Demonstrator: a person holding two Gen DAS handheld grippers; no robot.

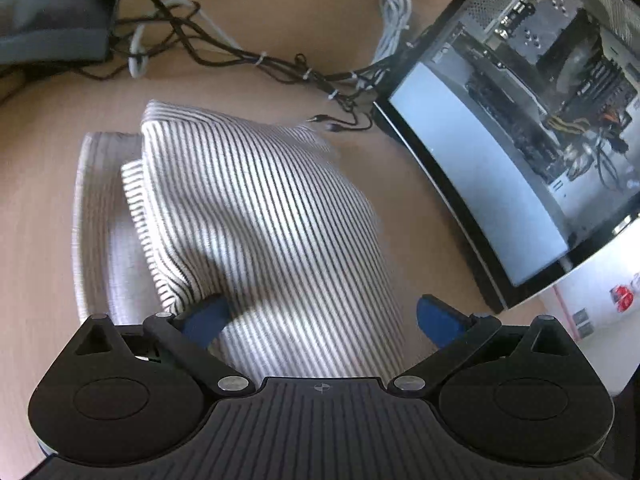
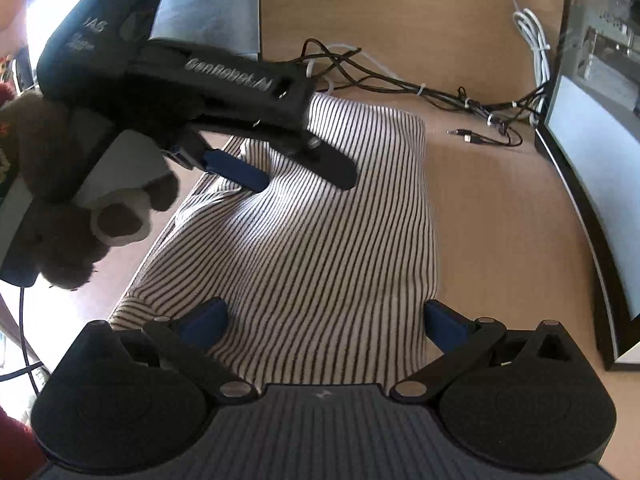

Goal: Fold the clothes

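The black-and-white striped knit garment (image 2: 320, 240) lies partly folded on the light wooden tabletop (image 2: 488, 220), with one layer doubled over another along its left side in the left wrist view. A paler ribbed portion (image 1: 96, 216) of the same garment shows beneath the upper layer.

The left claw (image 1: 320, 316) is released: its blue fingers (image 1: 208, 316) stand wide apart, with the striped cloth spread between them and not pinched. In the right wrist view the left claw (image 2: 304, 176) reaches over the far left part of the garment, one blue finger and one black finger low above the cloth; whether they touch it cannot be determined.

The right claw (image 2: 324, 320) is likewise released, its blue fingers (image 2: 444, 324) spread over the garment's near edge, with fabric running between them.

Beyond the garment, a bundle of black cables (image 2: 420, 88) and a coiled white cable (image 2: 532, 36) lie on the tabletop. A glass-sided computer case (image 1: 520, 128) stands along the right edge. A brown plush toy (image 2: 72, 208) sits at the left edge. A dark grey box (image 1: 52, 12) occupies the far left corner.
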